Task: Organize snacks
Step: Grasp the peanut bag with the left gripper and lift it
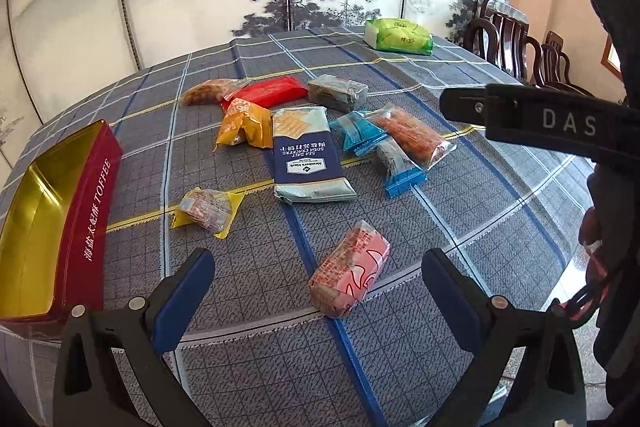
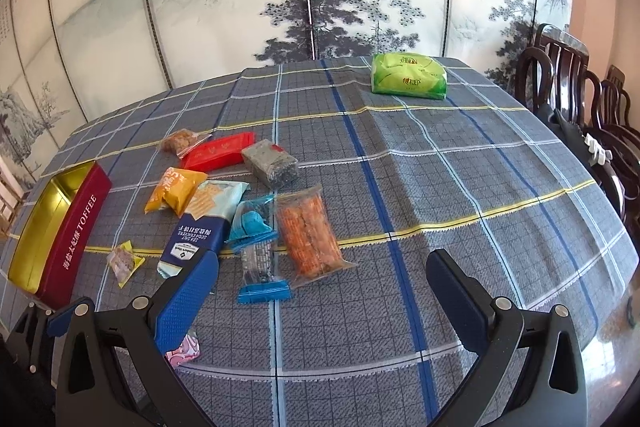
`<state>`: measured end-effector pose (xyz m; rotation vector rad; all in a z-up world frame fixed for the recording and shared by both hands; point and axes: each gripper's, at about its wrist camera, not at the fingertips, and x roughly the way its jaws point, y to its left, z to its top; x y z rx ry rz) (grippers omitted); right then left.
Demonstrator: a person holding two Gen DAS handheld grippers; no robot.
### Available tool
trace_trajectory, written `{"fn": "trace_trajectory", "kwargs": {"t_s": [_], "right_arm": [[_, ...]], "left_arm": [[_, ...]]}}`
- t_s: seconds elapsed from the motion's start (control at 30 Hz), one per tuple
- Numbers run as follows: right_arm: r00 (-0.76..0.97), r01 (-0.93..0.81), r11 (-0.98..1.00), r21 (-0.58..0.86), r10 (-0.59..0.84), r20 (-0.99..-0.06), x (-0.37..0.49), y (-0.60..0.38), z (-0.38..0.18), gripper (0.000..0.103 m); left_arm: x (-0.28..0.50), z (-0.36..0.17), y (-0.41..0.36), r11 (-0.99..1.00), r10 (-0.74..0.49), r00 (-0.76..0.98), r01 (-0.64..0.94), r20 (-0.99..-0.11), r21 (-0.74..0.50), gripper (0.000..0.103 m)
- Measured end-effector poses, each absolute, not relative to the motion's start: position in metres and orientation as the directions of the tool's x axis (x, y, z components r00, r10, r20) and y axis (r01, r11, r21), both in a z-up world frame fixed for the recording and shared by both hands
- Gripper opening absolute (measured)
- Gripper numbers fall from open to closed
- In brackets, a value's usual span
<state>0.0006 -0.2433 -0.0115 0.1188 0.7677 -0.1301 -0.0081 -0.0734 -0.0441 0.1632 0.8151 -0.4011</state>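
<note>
**Pink pack first, tin waiting**

Left gripper (image 1: 318, 291) gapes wide and empty; the pink pack (image 1: 350, 271) lies just ahead at 12 o'clock. I'd square the pads across its short width and close gently. Right gripper (image 2: 322, 291) is wide and empty too. Other snacks cluster beyond. The tin (image 1: 94, 211) sits open at 9 o'clock.

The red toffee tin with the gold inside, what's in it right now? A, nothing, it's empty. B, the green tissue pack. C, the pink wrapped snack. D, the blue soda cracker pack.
A: the red toffee tin shows only its bare gold interior, while the pink wrapped snack, the blue soda cracker pack and the green tissue pack all lie on the checked tablecloth outside it.
</note>
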Motion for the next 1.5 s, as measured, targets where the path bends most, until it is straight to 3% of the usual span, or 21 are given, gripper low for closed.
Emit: {"fn": "trace_trajectory", "kwargs": {"t_s": [0.47, 0.73, 0.97, 1.13, 1.27, 1.3, 1.33, 1.37, 1.5], "right_arm": [[0.723, 0.172, 0.982, 0.083, -0.069, -0.688, -0.001, -0.252, -0.008, 0.103], [0.708, 0.148, 0.985, 0.093, -0.04, -0.705, -0.002, -0.253, -0.02, 0.103], [0.691, 0.162, 0.979, 0.122, -0.024, -0.722, -0.001, -0.272, -0.032, 0.103], [0.681, 0.192, 0.969, 0.157, -0.017, -0.732, -0.001, -0.29, -0.041, 0.103], [0.672, 0.206, 0.962, 0.176, -0.008, -0.741, 0.0, -0.3, -0.048, 0.103], [0.671, 0.206, 0.962, 0.18, -0.005, -0.742, 0.001, -0.301, -0.049, 0.103], [0.671, 0.205, 0.962, 0.183, -0.002, -0.741, 0.0, -0.302, -0.05, 0.103], [0.673, 0.202, 0.962, 0.186, 0.002, -0.739, 0.0, -0.302, -0.05, 0.103], [0.682, 0.182, 0.965, 0.19, 0.015, -0.732, -0.002, -0.299, -0.047, 0.103]], "left_arm": [[0.091, 0.012, -0.046, 0.97, -0.216, 0.709, 0.232, -0.671, -0.067, 0.102], [0.191, 0.003, -0.036, 0.99, -0.139, 0.667, 0.077, -0.732, -0.118, 0.1], [0.265, -0.03, -0.042, 0.99, -0.055, 0.577, -0.073, -0.815, -0.118, 0.076], [0.293, -0.051, -0.048, 0.983, -0.03, 0.503, -0.141, -0.864, -0.116, 0.072], [0.301, -0.065, -0.048, 0.974, -0.043, 0.468, -0.175, -0.883, -0.14, 0.058], [0.302, -0.064, -0.049, 0.977, -0.031, 0.475, -0.17, -0.879, -0.126, 0.048], [0.302, -0.064, -0.05, 0.979, -0.026, 0.477, -0.163, -0.879, -0.118, 0.046], [0.302, -0.063, -0.05, 0.98, -0.033, 0.482, -0.155, -0.875, -0.122, 0.036], [0.298, -0.057, -0.043, 0.979, -0.07, 0.512, -0.129, -0.856, -0.157, 0.033]]}}
